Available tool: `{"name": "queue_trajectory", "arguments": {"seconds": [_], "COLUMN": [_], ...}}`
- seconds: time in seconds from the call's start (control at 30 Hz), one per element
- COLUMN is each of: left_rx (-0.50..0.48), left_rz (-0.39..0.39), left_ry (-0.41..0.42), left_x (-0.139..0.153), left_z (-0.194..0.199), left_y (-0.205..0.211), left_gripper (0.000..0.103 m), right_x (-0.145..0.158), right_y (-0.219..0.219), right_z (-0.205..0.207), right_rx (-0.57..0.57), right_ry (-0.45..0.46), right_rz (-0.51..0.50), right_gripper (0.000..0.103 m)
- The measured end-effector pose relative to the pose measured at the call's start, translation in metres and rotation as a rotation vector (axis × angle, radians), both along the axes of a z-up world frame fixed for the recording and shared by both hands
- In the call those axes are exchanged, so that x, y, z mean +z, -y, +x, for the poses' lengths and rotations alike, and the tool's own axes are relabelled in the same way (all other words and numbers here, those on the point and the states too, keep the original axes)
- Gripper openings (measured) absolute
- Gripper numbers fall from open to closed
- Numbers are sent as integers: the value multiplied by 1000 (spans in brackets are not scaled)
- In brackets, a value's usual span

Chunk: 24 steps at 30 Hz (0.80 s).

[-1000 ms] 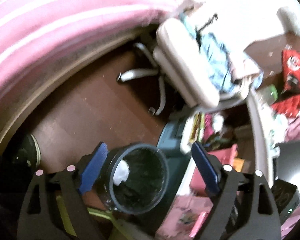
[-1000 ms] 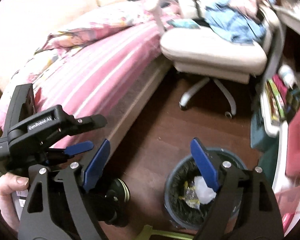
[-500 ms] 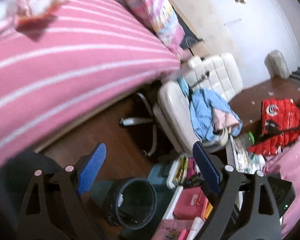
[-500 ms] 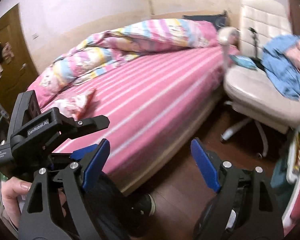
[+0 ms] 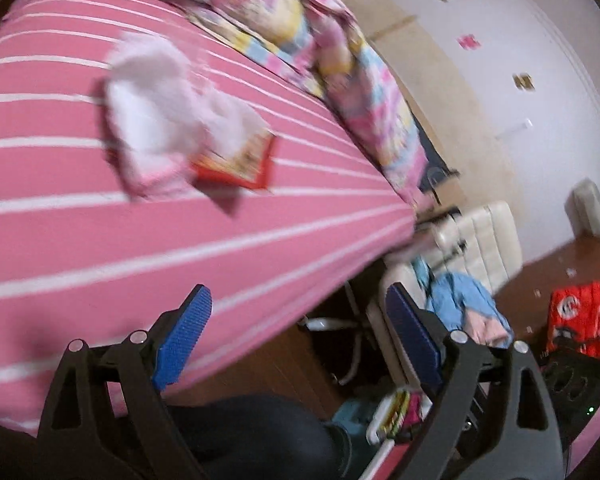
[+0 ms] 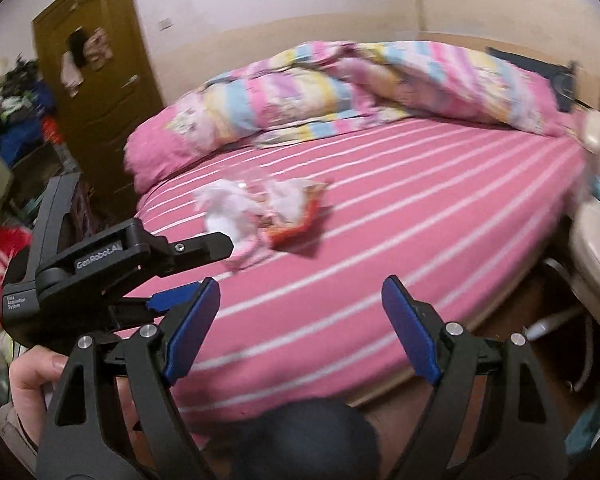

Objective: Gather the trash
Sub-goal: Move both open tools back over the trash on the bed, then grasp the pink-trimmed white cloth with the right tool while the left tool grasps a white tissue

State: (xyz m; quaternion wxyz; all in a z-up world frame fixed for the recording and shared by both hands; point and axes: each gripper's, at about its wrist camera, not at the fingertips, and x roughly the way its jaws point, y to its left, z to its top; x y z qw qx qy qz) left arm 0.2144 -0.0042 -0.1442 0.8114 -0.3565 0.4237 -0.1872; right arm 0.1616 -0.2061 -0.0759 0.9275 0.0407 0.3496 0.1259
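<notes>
A pile of trash lies on the pink striped bed point(image 6: 420, 208): crumpled white tissues point(image 6: 228, 212) point(image 5: 160, 112) and a red snack wrapper point(image 6: 296, 224) point(image 5: 240, 160). My left gripper point(image 5: 300, 340) is open and empty, above the bed's near edge, short of the pile. It also shows in the right wrist view point(image 6: 172, 280) at the left. My right gripper point(image 6: 300, 328) is open and empty, over the bed's near side, below the pile. The trash bin is out of view.
A striped quilt point(image 6: 340, 88) is bunched along the bed's far side. A white office chair point(image 5: 476, 248) with blue clothes point(image 5: 464, 296) stands right of the bed. A red bag point(image 5: 580, 320) lies on the wooden floor. A brown door point(image 6: 96, 80) is at the left.
Both grippers have swung up from the bin on the floor toward the bed. The bin has left both views and the trash pile on the bed now shows closer.
</notes>
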Motion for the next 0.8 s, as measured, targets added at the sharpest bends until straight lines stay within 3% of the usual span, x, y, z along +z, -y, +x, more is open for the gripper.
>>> {"name": "queue_trajectory", "arguments": {"seconds": [0.37, 0.8], "left_rx": [89, 136], "left_rz": [114, 126], "left_ry": [-6, 5], "left_x": [-21, -44], "left_z": [47, 130], "left_y": [-88, -145], "left_gripper": [86, 86], "right_x": [-38, -86], "right_y": [-75, -104], "right_z": [81, 156], "right_rx": [143, 171], "right_ry": [-58, -108], "right_rz": [15, 27], "right_gripper": [82, 82]}}
